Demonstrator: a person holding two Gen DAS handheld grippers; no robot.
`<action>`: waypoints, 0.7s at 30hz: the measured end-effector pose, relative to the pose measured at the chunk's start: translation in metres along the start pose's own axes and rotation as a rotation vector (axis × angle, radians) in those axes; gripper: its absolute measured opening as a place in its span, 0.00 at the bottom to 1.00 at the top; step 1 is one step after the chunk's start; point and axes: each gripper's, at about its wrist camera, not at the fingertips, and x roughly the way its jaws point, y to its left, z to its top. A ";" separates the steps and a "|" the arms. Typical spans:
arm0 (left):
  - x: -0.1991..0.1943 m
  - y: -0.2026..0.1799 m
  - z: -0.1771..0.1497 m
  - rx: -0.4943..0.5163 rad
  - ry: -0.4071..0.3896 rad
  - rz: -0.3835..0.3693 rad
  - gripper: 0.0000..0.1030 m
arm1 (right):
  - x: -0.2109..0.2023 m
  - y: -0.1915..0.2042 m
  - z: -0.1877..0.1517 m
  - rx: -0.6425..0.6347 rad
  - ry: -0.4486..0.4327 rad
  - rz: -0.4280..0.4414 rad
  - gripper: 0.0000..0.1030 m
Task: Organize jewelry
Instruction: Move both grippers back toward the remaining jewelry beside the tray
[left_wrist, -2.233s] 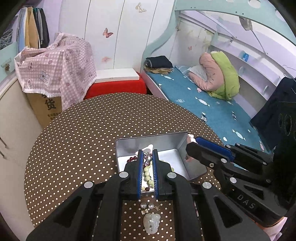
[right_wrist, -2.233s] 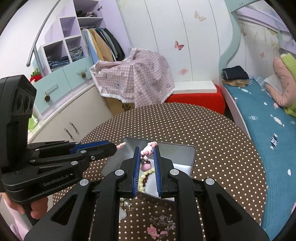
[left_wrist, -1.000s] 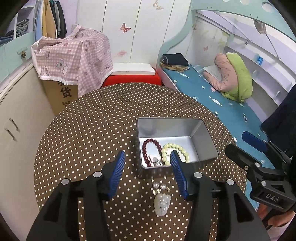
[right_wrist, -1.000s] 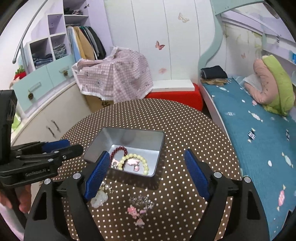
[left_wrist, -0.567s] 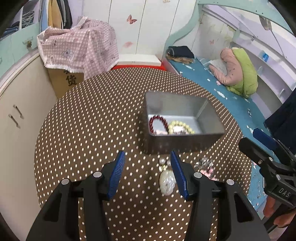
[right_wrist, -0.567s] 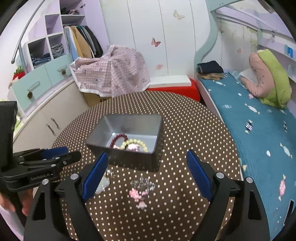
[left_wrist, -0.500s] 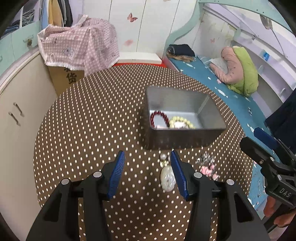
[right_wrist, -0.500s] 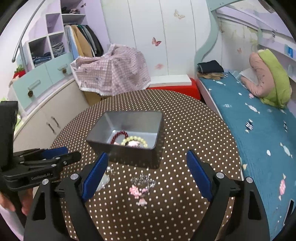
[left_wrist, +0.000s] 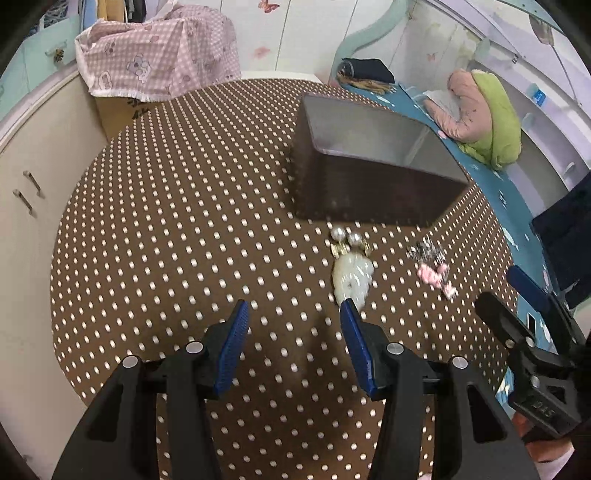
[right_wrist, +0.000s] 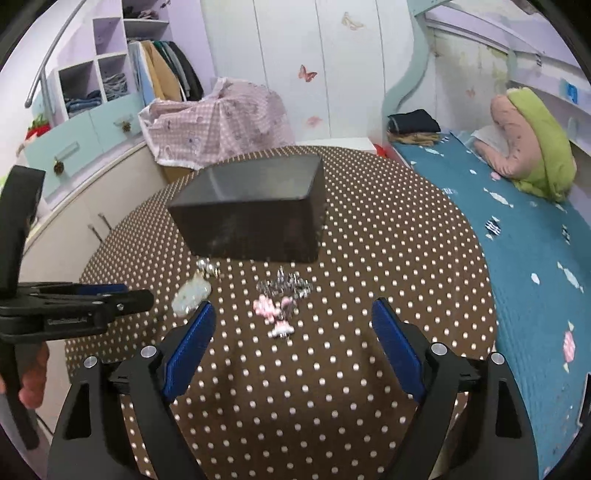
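2 pieces of jewelry lie on the dotted bench (left_wrist: 184, 221), not yet in the metal box (left_wrist: 369, 173): a white pendant with pearls (left_wrist: 351, 275) just in front of the box, and a pink and silver piece (right_wrist: 280, 299) beside it. The inside of the box is hidden from here. The left gripper (left_wrist: 293, 314) and the right gripper (right_wrist: 291, 314) are both released and empty, each near 1 piece. I judge that these 2 pickups are left.

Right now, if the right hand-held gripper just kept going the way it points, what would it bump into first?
Probably the pink and silver jewelry lying on the dotted tablecloth, ahead between its open fingers, before the metal tin.
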 end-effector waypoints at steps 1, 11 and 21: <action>0.000 -0.001 -0.003 -0.002 0.005 -0.004 0.48 | 0.001 0.000 -0.003 -0.001 0.002 -0.001 0.80; 0.001 -0.008 -0.023 -0.008 0.033 -0.033 0.48 | 0.023 0.002 -0.008 -0.023 0.058 0.044 0.46; 0.006 -0.025 -0.020 0.010 0.041 -0.045 0.54 | 0.040 0.012 -0.008 -0.105 0.083 0.029 0.20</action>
